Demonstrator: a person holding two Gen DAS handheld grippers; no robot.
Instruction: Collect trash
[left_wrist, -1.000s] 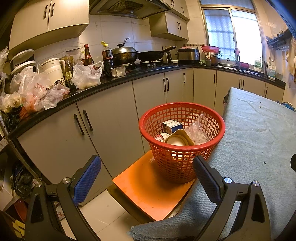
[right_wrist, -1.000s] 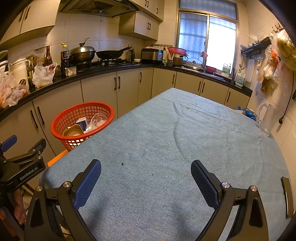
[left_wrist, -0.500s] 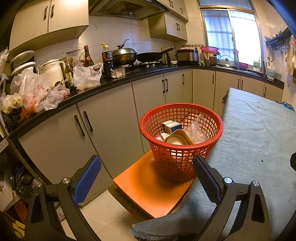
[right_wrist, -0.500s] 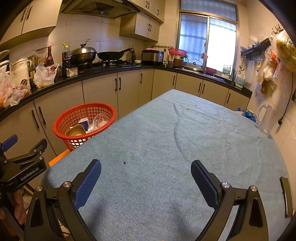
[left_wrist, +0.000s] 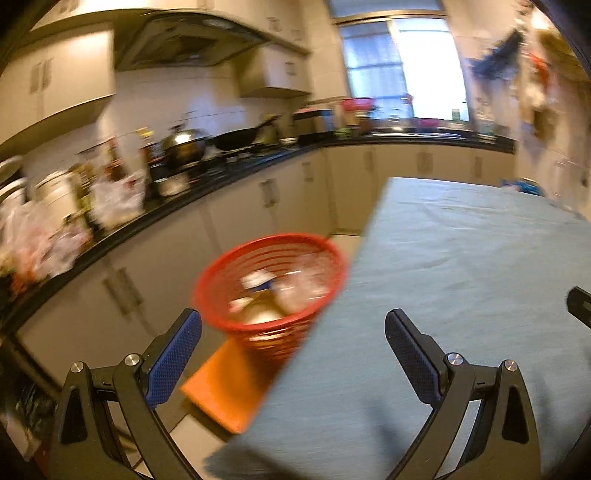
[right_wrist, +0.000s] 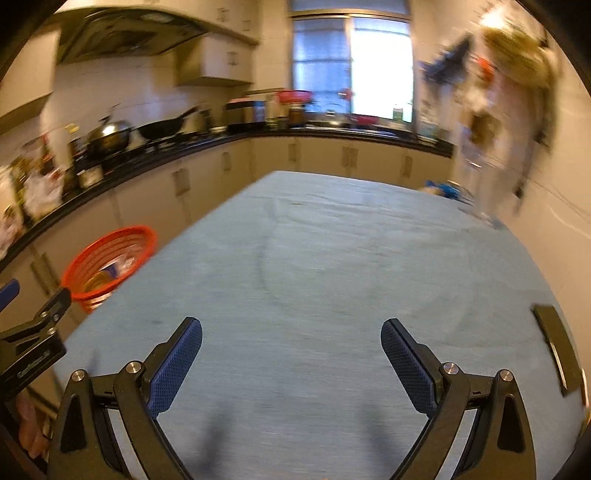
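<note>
Jaws of both the left gripper (left_wrist: 293, 354) and right gripper (right_wrist: 291, 354) gape empty; the red basket (left_wrist: 269, 280) beside the counter (right_wrist: 332, 258) holds the trash.

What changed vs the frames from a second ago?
Both views now smear with motion and sit higher. The left hand-held gripper has swung right, so the red basket slid left in its view and more of the blue tablecloth shows. Nothing grabbed or released: both hand-held grippers stay open and empty; trash remains in the basket.
</note>
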